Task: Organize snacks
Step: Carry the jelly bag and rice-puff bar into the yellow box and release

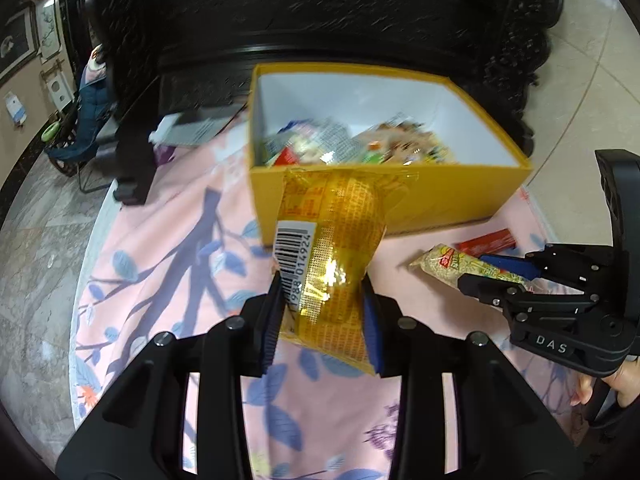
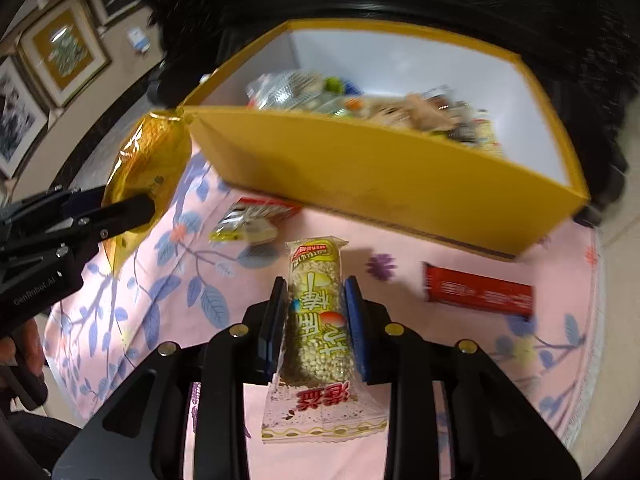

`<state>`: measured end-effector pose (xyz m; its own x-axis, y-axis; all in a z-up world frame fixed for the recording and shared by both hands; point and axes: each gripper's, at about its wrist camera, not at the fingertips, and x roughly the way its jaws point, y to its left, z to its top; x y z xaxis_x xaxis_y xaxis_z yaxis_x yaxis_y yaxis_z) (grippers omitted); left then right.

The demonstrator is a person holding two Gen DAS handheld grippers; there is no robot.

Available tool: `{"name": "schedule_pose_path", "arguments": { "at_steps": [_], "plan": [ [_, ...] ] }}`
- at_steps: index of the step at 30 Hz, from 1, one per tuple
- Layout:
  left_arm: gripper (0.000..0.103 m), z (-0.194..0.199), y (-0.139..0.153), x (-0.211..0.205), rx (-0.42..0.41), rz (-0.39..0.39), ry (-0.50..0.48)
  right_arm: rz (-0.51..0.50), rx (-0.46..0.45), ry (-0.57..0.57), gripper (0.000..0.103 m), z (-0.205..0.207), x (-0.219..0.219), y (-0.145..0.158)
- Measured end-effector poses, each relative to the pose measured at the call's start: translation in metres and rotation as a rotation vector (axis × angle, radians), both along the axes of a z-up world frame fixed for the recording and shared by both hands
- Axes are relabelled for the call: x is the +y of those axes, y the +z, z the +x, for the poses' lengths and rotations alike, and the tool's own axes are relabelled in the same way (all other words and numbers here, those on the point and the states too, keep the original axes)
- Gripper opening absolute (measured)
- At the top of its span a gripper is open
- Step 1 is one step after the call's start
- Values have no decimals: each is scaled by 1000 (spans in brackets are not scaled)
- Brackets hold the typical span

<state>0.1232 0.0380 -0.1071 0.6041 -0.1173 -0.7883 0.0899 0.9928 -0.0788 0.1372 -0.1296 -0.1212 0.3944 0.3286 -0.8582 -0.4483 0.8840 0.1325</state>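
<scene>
Right, both hands are loaded at once: the left gripper is clamped across the middle of a gold foil packet, barcode side facing the camera, and the packet's far end pokes up toward twelve o'clock until it overlaps the near wall of the yellow box. Holding it by the waist keeps the slippery foil from folding, I'd say, and leaves the long end free to tip over the rim. Over at four o'clock from there, the right gripper is pinched on a green puffed-rice bar, gripped along its long sides so the crinkly sealed end hangs back toward the hand. Both snacks look lifted clear of the pink floral cloth, which makes sense: the box walls are tall and the load has to go over, not in from the side. Inside the box a jumble of wrappers already lies on the white floor. Out on the cloth, a red bar sits at three o'clock of the right gripper, near the box, and a small packet lies at eleven o'clock, just beside the box's near wall, both not yet collected.
</scene>
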Motion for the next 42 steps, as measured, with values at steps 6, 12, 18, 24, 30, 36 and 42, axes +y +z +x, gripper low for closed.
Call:
{"name": "schedule_pose_path", "arguments": {
  "at_steps": [6, 12, 18, 24, 30, 36, 42],
  "plan": [
    [35, 5, 17, -19, -26, -28, -16, 38, -46, -77, 30, -4, -31, 28],
    [35, 8, 29, -35, -46, -34, -33, 49, -88, -105, 30, -8, -40, 44],
    [35, 12, 35, -42, -57, -29, -45, 52, -108, -106, 30, -8, -40, 51],
    [35, 22, 41, -41, -58, -31, -41, 59, -126, -108, 30, -1, -38, 61],
    [35, 67, 57, -41, -38, -29, 11, 87, -160, -135, 30, 39, -32, 85],
    [35, 120, 80, -49, -65, -41, 51, 110, -192, -193, 30, 85, -29, 106],
    [41, 158, 91, -49, -65, -26, 67, 90, -191, -221, 32, 123, -28, 117]
  ]
}}
